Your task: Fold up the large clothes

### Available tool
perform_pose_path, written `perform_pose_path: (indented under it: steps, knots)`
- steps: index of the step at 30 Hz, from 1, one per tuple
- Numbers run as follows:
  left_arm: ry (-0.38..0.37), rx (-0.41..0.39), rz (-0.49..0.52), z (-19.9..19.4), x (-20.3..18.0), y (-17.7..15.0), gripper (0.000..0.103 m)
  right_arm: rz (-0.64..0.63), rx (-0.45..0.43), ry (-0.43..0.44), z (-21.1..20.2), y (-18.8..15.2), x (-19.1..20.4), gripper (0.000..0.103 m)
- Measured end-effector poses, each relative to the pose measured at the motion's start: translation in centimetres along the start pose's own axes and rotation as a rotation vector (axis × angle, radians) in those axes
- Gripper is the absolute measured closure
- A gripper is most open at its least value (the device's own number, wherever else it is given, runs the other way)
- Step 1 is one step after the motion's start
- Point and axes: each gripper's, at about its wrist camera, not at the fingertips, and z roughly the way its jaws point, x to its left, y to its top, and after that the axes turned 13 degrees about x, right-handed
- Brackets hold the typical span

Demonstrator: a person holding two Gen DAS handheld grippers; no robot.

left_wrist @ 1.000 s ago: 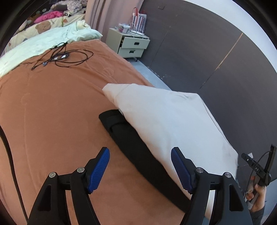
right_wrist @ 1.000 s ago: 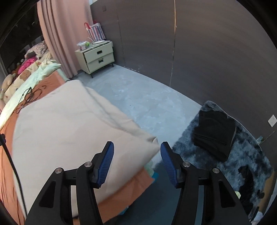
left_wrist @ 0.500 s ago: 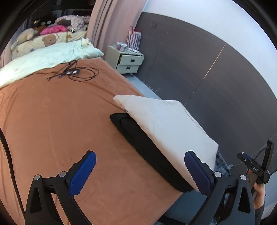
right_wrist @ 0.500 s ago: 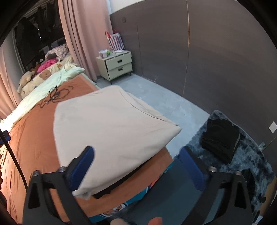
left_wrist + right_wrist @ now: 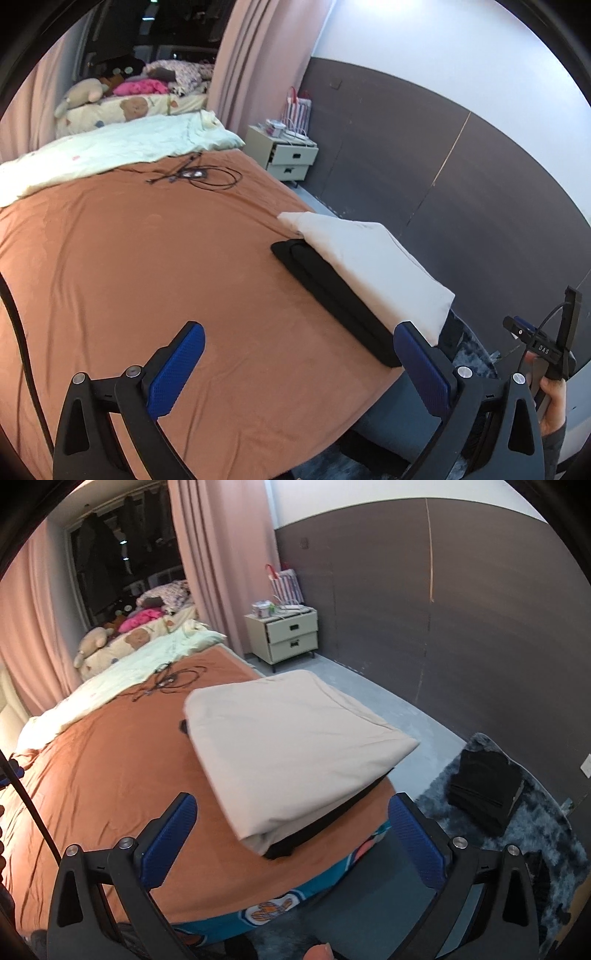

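A folded cream garment (image 5: 373, 262) (image 5: 291, 746) lies on top of a folded black garment (image 5: 332, 299) (image 5: 325, 827) at the right corner of the bed's orange cover (image 5: 147, 266) (image 5: 110, 775). My left gripper (image 5: 295, 365) is open, held back from the stack with nothing between its blue pads. In the right wrist view my right gripper (image 5: 291, 834) is open too, pulled back over the bed's foot edge, empty. The hand holding the right gripper (image 5: 550, 391) shows at the right edge of the left wrist view.
Black cables (image 5: 195, 175) lie on the cover near a pale green quilt (image 5: 110, 155). A bedside cabinet (image 5: 284, 635) stands by the dark wall. On a grey shaggy rug (image 5: 535, 830) sits another folded black pile (image 5: 484, 790). Stuffed toys (image 5: 85, 94) lie at the bed's head.
Both grippers opened wide and drew back and upward from the folded stack, which now lies free on the bed corner and looks smaller in both views.
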Motion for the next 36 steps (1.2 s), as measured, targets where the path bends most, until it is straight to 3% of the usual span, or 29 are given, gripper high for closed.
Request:
perform_pose_path:
  steps: [10, 22, 36]
  knots:
    - [0.040, -0.090, -0.034, -8.0, 3.6, -7.7, 0.000, -0.067, -0.048, 0.051, -3.5, -5.6, 1.6, 0.000]
    - [0.141, -0.198, -0.086, -16.8, 5.9, -18.3, 0.000, -0.159, -0.091, 0.138, -7.2, -11.5, 3.9, 0.000]
    - [0.304, -0.283, -0.065, -23.5, 5.5, -31.3, 0.000, -0.258, -0.149, 0.261, -8.9, -18.5, 1.1, 0.000]
